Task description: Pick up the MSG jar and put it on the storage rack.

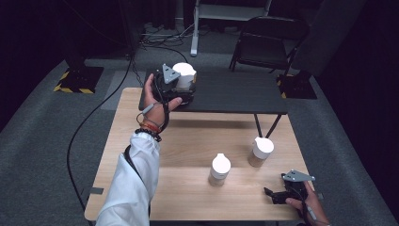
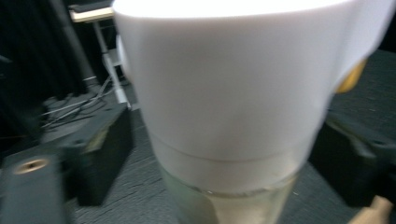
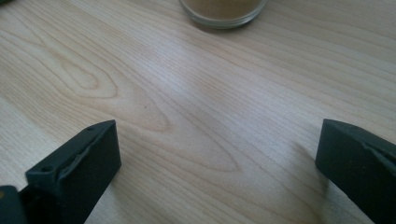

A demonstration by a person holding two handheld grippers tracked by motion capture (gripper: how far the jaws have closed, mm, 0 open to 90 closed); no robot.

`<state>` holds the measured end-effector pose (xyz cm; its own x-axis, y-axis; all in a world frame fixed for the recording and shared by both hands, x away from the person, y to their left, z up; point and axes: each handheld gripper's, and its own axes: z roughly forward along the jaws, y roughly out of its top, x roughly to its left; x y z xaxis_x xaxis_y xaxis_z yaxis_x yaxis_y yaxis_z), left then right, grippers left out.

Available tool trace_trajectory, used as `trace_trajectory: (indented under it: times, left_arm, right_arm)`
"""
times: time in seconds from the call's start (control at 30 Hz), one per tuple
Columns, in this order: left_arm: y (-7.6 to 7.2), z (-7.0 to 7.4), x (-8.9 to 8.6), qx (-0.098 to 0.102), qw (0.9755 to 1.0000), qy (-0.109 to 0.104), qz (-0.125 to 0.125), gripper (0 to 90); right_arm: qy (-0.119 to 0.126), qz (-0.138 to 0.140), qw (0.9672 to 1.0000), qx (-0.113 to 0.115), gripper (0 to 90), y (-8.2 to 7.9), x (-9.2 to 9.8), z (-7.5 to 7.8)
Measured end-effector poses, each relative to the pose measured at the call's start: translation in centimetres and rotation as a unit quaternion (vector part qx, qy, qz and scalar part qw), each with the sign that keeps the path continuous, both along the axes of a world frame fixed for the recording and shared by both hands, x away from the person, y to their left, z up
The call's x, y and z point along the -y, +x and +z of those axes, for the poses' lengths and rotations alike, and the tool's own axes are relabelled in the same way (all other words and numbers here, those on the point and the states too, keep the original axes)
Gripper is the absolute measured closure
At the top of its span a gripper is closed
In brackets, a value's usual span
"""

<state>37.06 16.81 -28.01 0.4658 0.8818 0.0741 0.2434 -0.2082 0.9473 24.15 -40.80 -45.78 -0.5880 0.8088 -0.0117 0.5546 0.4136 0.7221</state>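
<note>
A jar with a tall white lid (image 1: 184, 73) stands at the left end of a dark raised shelf (image 1: 235, 92) behind the wooden table (image 1: 188, 141). My left gripper (image 1: 181, 87) is around it, open. In the left gripper view the jar (image 2: 233, 93) sits between the black fingers (image 2: 100, 154), with a gap on each side. Two more white-lidded jars (image 1: 219, 169) (image 1: 260, 151) stand on the table. My right gripper (image 1: 270, 193) is low over the table's front right corner, open and holding nothing (image 3: 217, 158). The glass base of a jar (image 3: 222, 9) lies ahead of it.
A black folding chair (image 1: 268, 42) stands behind the shelf. Cables run over the grey floor at the left (image 1: 89, 122). A base with yellow-black stripes (image 1: 77, 80) sits at the back left. The person's white sleeve (image 1: 134, 183) crosses the table's left side.
</note>
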Motion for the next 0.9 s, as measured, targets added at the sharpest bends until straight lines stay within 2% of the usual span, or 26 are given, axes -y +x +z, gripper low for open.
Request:
trace_trajectory:
  times: [0.23,0.47,0.67,0.8,0.9]
  left_arm:
    - [0.1,-0.1,0.5,-0.004,0.9999,-0.003,0.014,2.5]
    - [0.0,0.0,0.2,-0.006,0.9998,-0.006,0.018,0.6]
    - [-0.6,-0.4,0.2,0.007,0.9996,-0.005,0.027,0.2]
    - [-1.1,-0.7,0.1,0.018,0.9995,-0.007,0.025,0.3]
    - [-1.3,-0.8,0.1,0.022,0.9995,-0.001,0.022,0.3]
  right_arm:
    - [0.0,0.0,1.0,0.0,0.0,0.0,0.0,0.0]
    - [0.0,0.0,1.0,0.0,0.0,0.0,0.0,0.0]
    - [0.0,0.0,1.0,0.0,0.0,0.0,0.0,0.0]
    - [0.0,0.0,1.0,0.0,0.0,0.0,0.0,0.0]
    - [0.0,0.0,1.0,0.0,0.0,0.0,0.0,0.0]
